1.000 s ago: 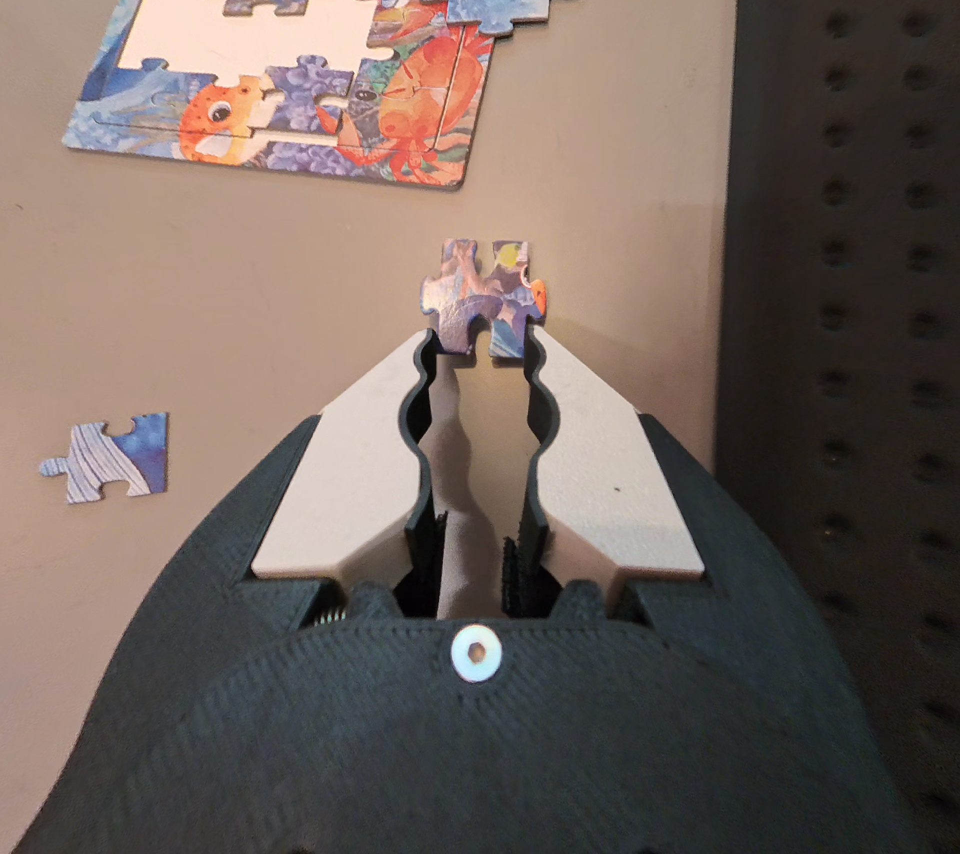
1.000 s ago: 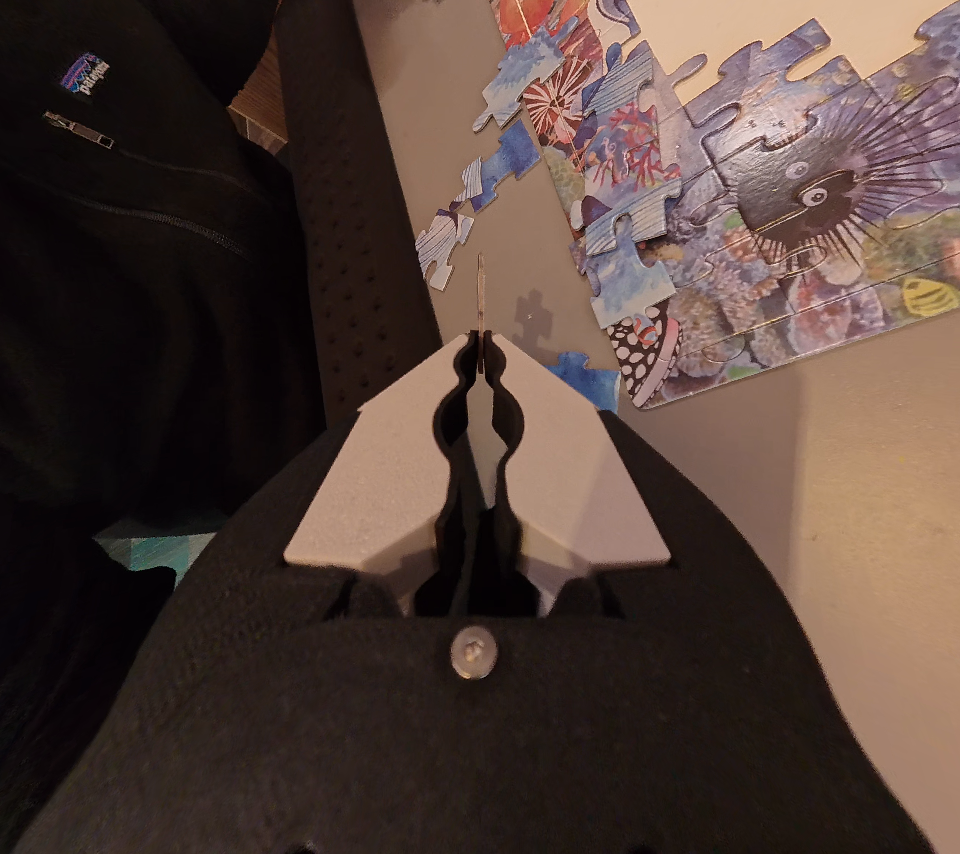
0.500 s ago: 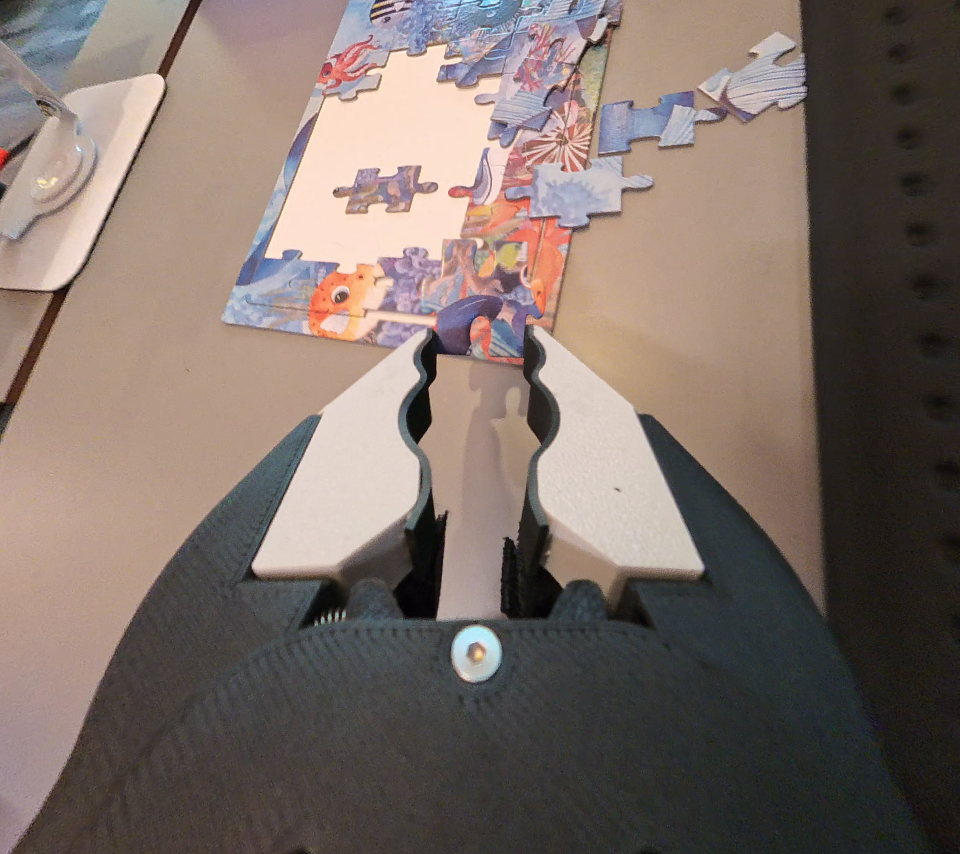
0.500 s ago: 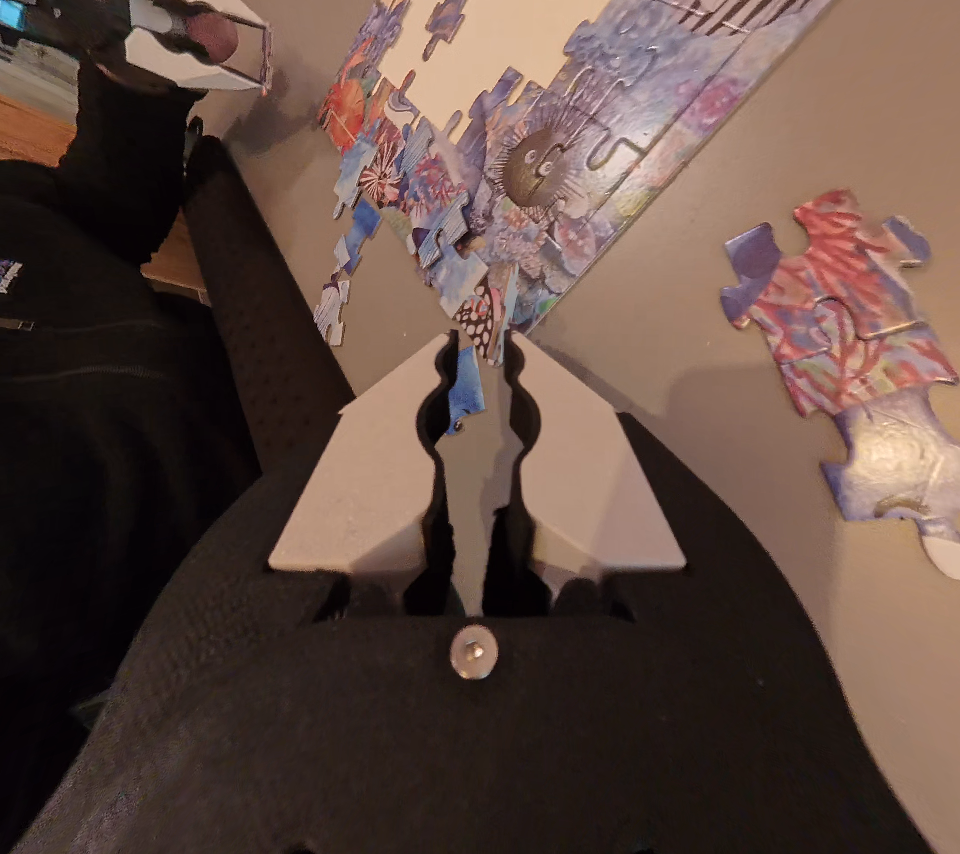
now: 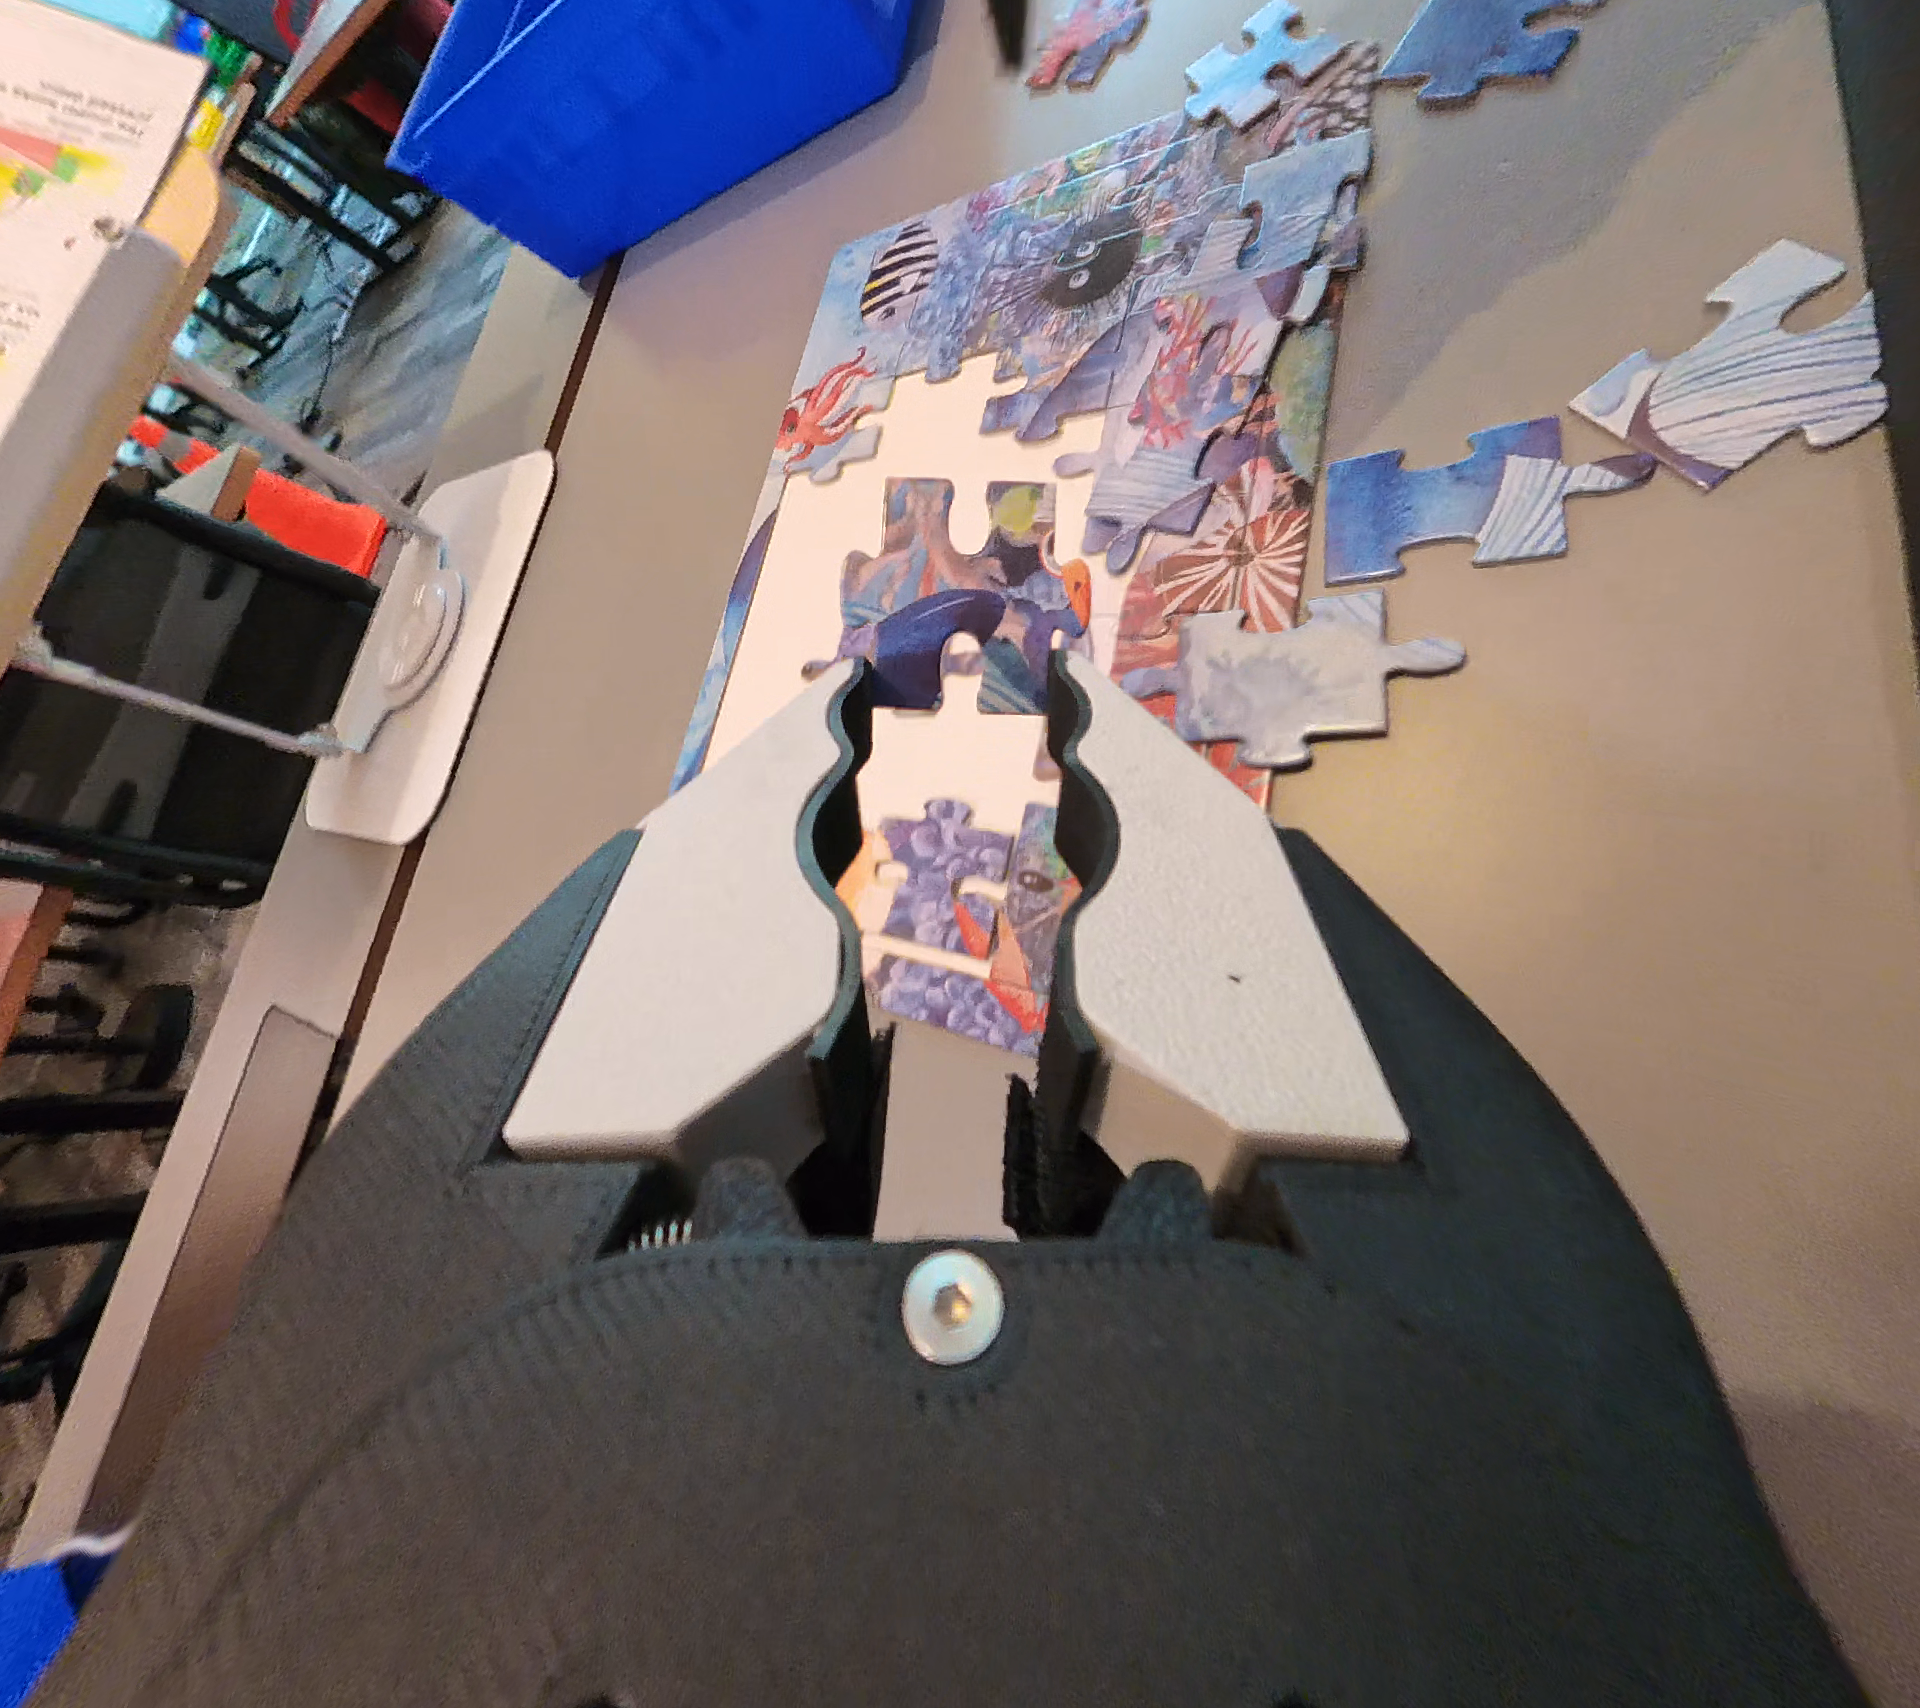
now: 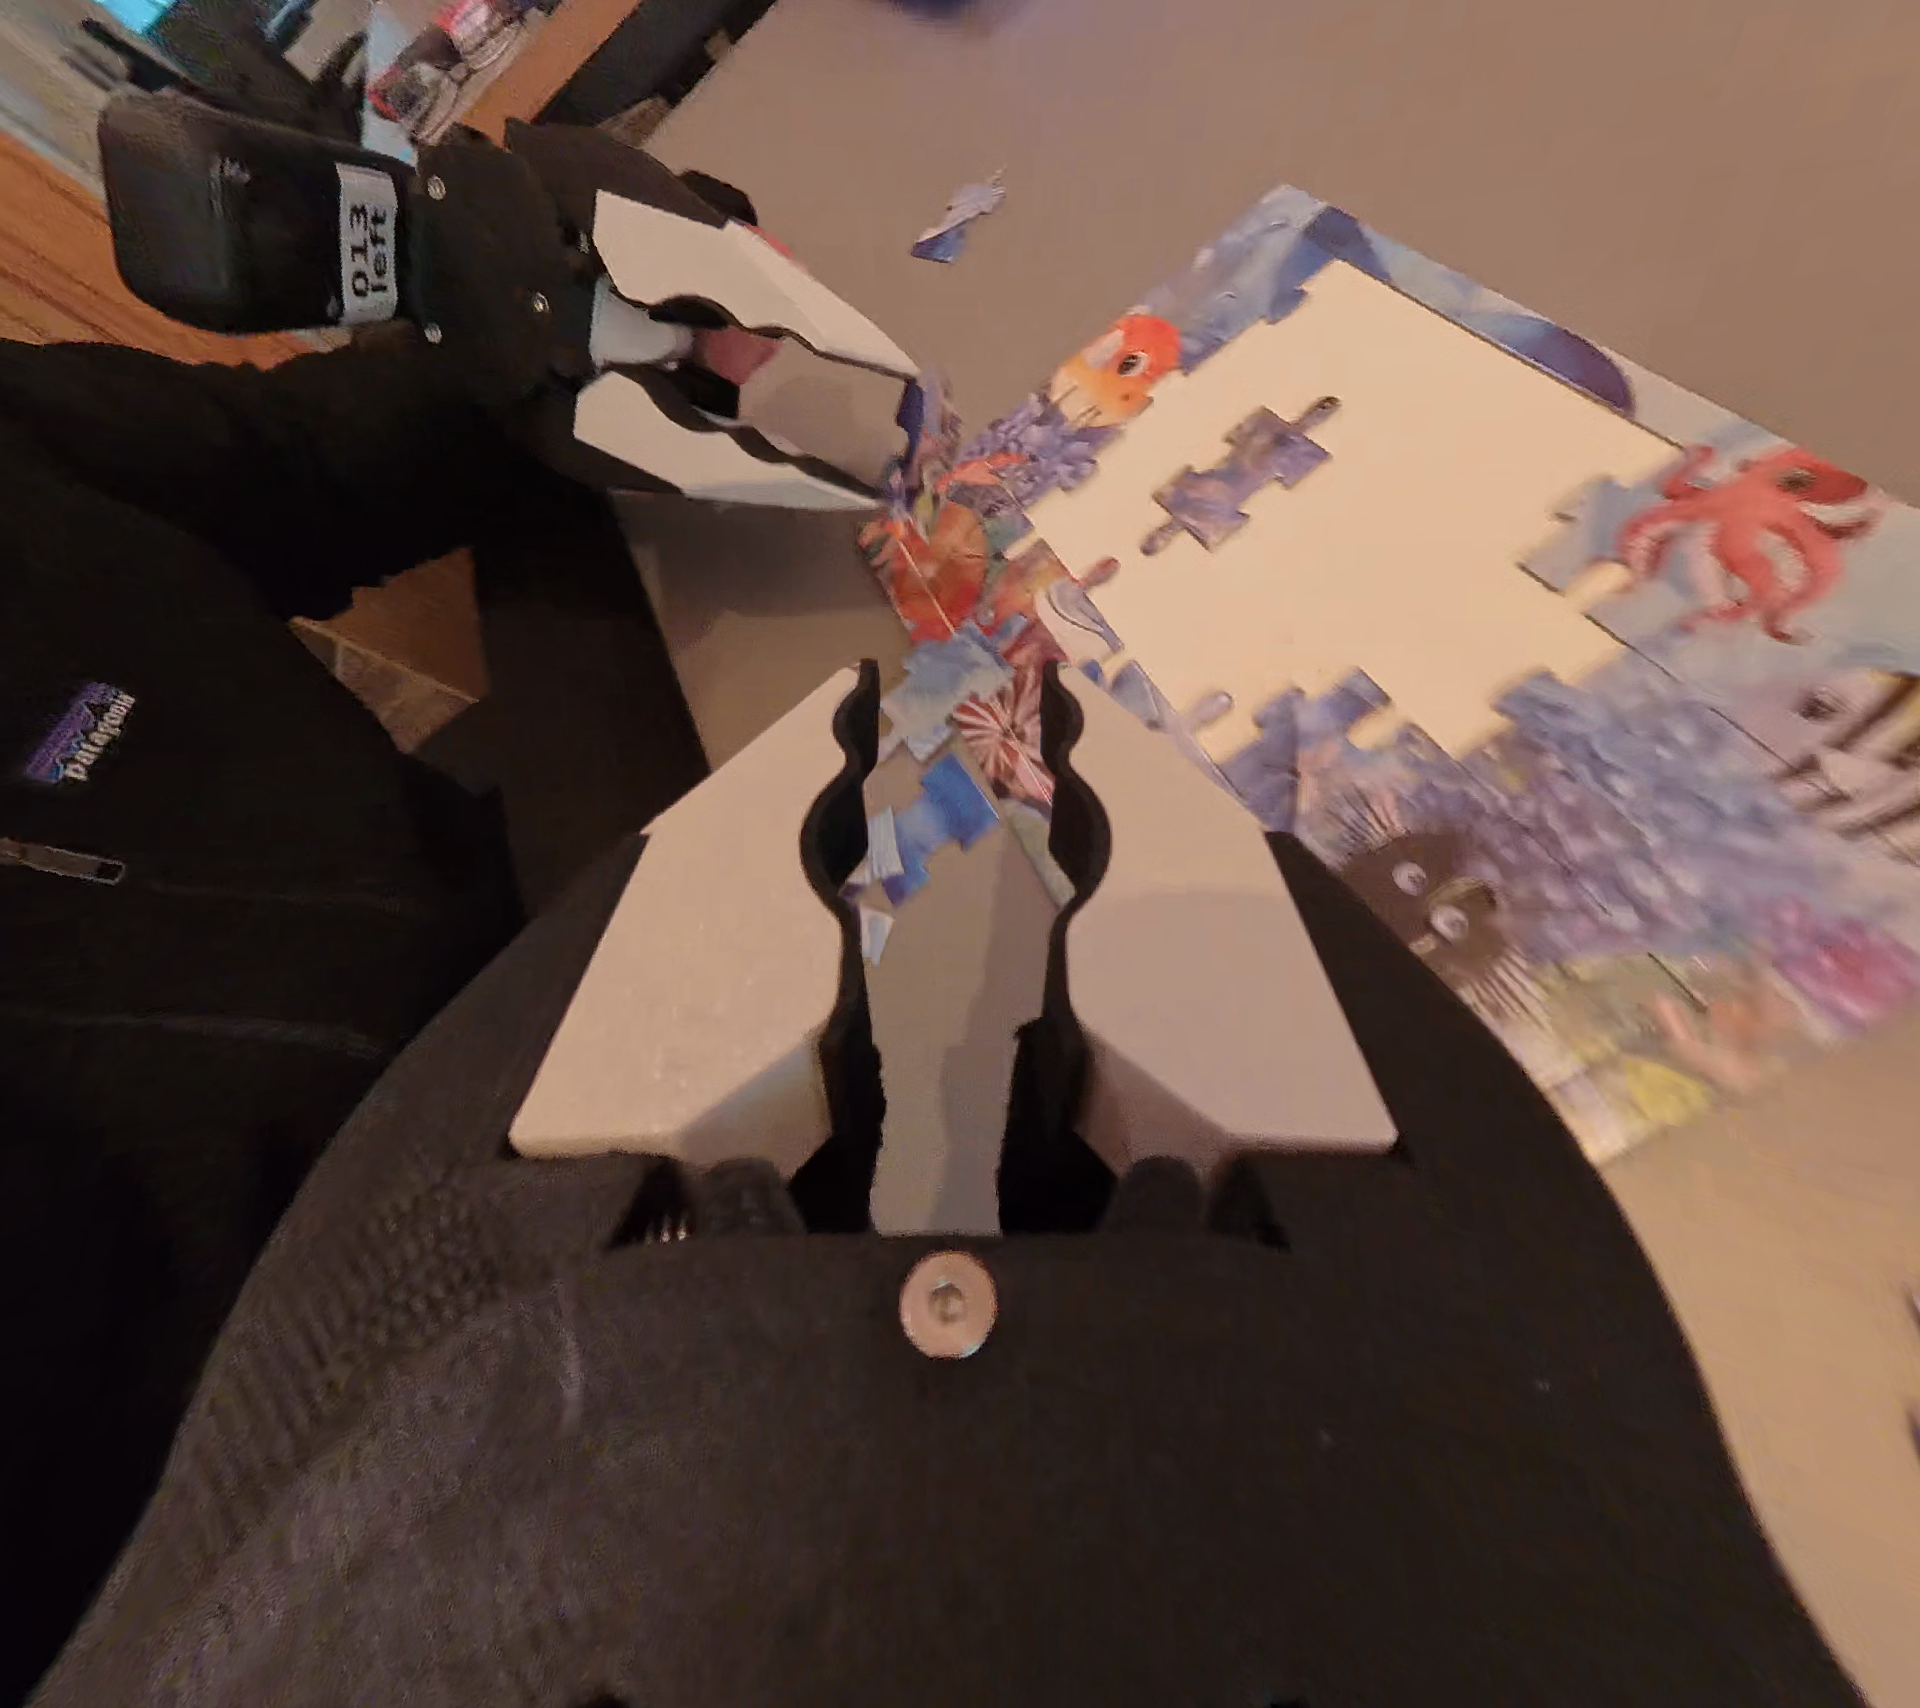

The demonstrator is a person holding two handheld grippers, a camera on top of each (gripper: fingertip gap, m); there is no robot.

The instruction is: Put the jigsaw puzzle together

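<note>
A blue bin [image 5: 665, 48] stands on the grey counter [image 5: 1558, 931]; a white stand base [image 5: 436, 640] lies nearer, at the counter's left edge.

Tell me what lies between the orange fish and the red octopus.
One loose bluish piece on bare white backing, touching neither orange fish nor red octopus; shown in the right wrist view.

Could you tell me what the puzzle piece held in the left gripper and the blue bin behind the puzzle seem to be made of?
The puzzle piece, held by the left gripper, looks like thin printed cardboard: flat, die-cut tabs, a slight sheen. The blue bin looks like moulded plastic: uniform colour, smooth glossy walls, ribbed edges.
</note>
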